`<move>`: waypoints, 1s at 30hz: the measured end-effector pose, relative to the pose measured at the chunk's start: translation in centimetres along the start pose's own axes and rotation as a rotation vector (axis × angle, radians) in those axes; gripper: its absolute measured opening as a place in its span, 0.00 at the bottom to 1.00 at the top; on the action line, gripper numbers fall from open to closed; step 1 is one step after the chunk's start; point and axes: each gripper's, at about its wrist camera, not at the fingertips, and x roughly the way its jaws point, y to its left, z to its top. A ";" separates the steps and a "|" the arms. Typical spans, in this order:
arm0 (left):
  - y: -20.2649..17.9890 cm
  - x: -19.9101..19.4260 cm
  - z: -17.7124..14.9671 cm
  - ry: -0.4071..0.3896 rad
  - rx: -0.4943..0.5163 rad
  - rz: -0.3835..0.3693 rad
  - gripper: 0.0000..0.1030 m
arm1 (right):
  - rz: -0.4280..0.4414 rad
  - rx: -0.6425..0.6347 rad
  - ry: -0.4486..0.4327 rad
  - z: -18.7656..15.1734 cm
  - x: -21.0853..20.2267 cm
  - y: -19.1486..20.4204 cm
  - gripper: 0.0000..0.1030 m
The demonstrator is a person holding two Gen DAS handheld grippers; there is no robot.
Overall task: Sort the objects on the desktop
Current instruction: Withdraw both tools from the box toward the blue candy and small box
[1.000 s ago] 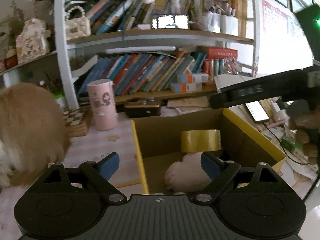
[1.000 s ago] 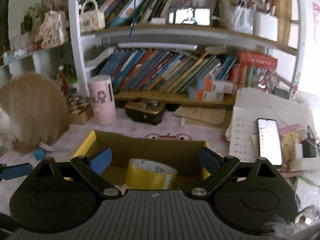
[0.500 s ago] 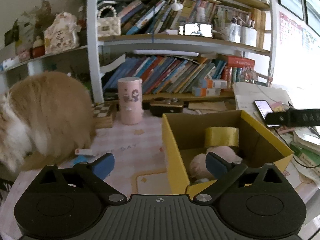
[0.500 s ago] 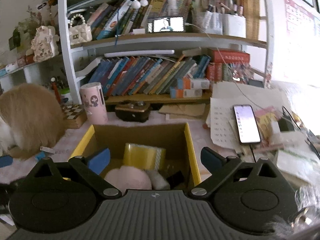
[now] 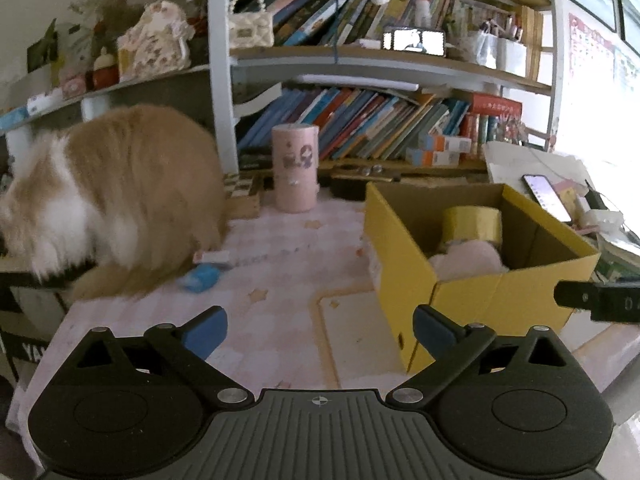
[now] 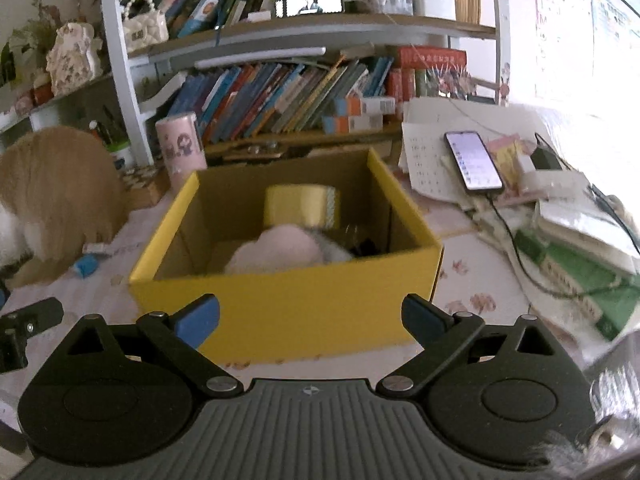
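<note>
Both grippers were empty: my left gripper (image 5: pixel 320 330) had its jaws spread wide with nothing between them, and my right gripper (image 6: pixel 310 320) stood just as wide, also holding nothing. Each was tipped forward and down toward the desk (image 5: pixel 280 248), sitting back from the yellow cardboard box (image 6: pixel 288 308).

From the right view the box faced me square on, its long side running left to right near the front edge of the desk. From the left view it sat off to the right, turned so one corner pointed my way. Inside it, a roll of yellow tape (image 6: pixel 302 204) stood on its edge against the back wall, its flat sides facing left and right. A pink plush thing (image 6: pixel 276 250) lay in front of it; couldn't tell which way that one pointed.

Out on the desk's left side a small blue item (image 5: pixel 200 278) lay beside a fluffy orange-and-white cat (image 5: pixel 112 196). A pink cylinder (image 5: pixel 295 168) stood upright near the back edge by the bookshelf (image 5: pixel 360 128), and a phone (image 6: pixel 474 160) lay lit on papers to the right.
</note>
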 end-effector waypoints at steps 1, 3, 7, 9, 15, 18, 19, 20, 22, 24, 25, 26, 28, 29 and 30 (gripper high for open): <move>0.4 -0.3 -0.3 0.003 -0.003 -0.001 0.98 | -0.001 0.000 0.006 -0.5 -0.2 0.5 0.95; 0.9 -0.7 -0.8 0.009 -0.004 -0.007 0.98 | -0.002 -0.001 0.017 -1.2 -0.6 1.4 0.95; 2.0 -1.4 -1.8 0.026 0.017 -0.021 0.98 | -0.001 -0.003 0.032 -2.7 -1.4 3.7 0.95; 2.6 -1.8 -2.2 0.033 0.023 -0.026 0.98 | -0.002 -0.003 0.038 -3.4 -1.8 4.8 0.95; 4.4 -2.8 -3.3 0.051 0.040 -0.042 0.98 | 0.011 -0.016 0.069 -5.4 -2.7 8.0 0.95; 5.3 -3.4 -3.8 0.060 0.046 -0.053 0.98 | 0.020 -0.034 0.087 -6.5 -3.2 9.6 0.95; 5.5 -3.6 -4.0 0.062 0.051 -0.056 0.98 | 0.022 -0.037 0.091 -6.8 -3.3 10.0 0.95; 5.7 -3.8 -4.2 0.064 0.056 -0.059 0.98 | 0.024 -0.039 0.093 -7.0 -3.5 10.5 0.95; 6.2 -4.1 -4.5 0.068 0.063 -0.061 0.98 | 0.026 -0.041 0.095 -7.4 -3.8 11.2 0.95; 6.9 -4.4 -4.8 0.074 0.064 -0.060 0.98 | 0.024 -0.040 0.101 -7.9 -4.0 11.9 0.95; 7.2 -4.6 -5.1 0.078 0.062 -0.061 0.98 | 0.025 -0.037 0.105 -8.1 -4.1 12.2 0.95; 7.5 -4.7 -5.3 0.082 0.060 -0.062 0.98 | 0.026 -0.035 0.109 -8.3 -4.2 12.5 0.95; 8.3 -5.0 -5.6 0.090 0.056 -0.062 0.98 | 0.025 -0.035 0.115 -8.7 -4.4 13.2 0.95; 8.6 -5.1 -5.8 0.094 0.053 -0.063 0.98 | 0.025 -0.037 0.118 -9.0 -4.5 13.5 0.95; 8.9 -5.2 -6.0 0.097 0.050 -0.063 0.98 | 0.025 -0.037 0.120 -9.1 -4.6 13.8 0.95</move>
